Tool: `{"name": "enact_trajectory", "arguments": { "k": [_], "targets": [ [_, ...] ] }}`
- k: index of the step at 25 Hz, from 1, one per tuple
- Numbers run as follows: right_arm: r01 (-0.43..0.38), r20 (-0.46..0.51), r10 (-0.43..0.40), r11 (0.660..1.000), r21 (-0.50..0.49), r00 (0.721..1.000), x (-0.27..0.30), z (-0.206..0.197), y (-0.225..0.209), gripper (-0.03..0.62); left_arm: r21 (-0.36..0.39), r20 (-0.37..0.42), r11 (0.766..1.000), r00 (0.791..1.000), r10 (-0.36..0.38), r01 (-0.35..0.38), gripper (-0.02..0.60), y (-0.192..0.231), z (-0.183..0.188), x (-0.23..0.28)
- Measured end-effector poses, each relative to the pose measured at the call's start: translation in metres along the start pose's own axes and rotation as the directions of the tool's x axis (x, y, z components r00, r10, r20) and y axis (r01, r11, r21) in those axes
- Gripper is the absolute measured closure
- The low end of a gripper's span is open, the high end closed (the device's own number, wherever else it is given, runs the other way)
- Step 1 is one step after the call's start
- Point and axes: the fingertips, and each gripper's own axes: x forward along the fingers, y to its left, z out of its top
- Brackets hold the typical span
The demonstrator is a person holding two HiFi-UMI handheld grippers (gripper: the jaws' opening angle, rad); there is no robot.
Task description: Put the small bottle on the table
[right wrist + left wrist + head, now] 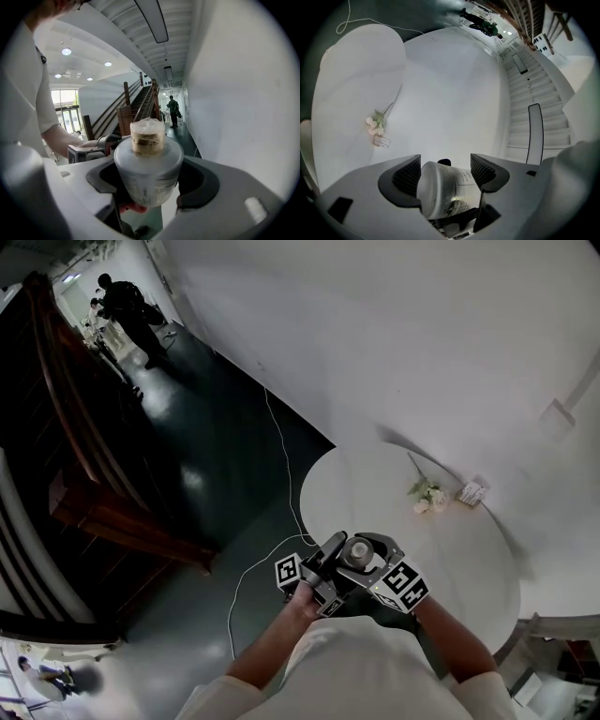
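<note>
Clamped on the bottle [440, 187] from two sides: left gripper [445, 172] narrowed across its body, right gripper [150, 182] narrowed around its body with the neck up. Held in the air, off the desk [469, 568], at the desk's 8 o'clock side. Flower sprig [427, 493] and tag [472, 492] toward 12 o'clock on the desk, well apart from the bottle.

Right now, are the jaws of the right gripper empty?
No, the right gripper holds the small bottle between its jaws, neck upward in this view.
</note>
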Motion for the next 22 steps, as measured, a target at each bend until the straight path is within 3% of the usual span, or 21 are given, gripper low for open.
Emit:
{"name": "enact_trajectory", "arguments": {
  "k": [8,16,18,19,20,21,22],
  "targets": [
    [0.058,-0.047,-0.057,0.998,0.020,0.997,0.038,-0.009,-0.016,0.247,-0.062,-0.023,0.997,0.998,0.050,-0.051,0.270,0.006,0.037,-0.020],
    [0.055,-0.084,-0.053,0.998,0.015,0.995,0.057,-0.020,-0.034,0.247,-0.060,0.005,0.996,0.998,0.060,-0.059,0.270,0.016,0.060,-0.033],
    [0.051,-0.097,-0.049,0.998,0.021,0.994,0.060,-0.026,-0.041,0.247,-0.067,0.037,0.989,0.990,0.137,-0.134,0.270,0.027,0.065,-0.046],
    [0.048,-0.101,-0.045,0.998,0.029,0.994,0.062,-0.029,-0.046,0.247,-0.087,0.078,0.966,0.966,0.248,-0.241,0.270,0.041,0.069,-0.063],
    [0.043,-0.103,-0.039,0.998,0.037,0.994,0.064,-0.032,-0.052,0.247,-0.124,0.127,0.917,0.910,0.395,-0.380,0.270,0.058,0.074,-0.086],
    [0.039,-0.103,-0.034,0.998,0.045,0.994,0.066,-0.034,-0.058,0.247,-0.173,0.173,0.838,0.822,0.543,-0.518,0.270,0.077,0.079,-0.110],
    [0.036,-0.102,-0.030,0.998,0.053,0.994,0.068,-0.037,-0.064,0.247,-0.223,0.208,0.746,0.717,0.665,-0.627,0.270,0.094,0.085,-0.133]
  ]
}}
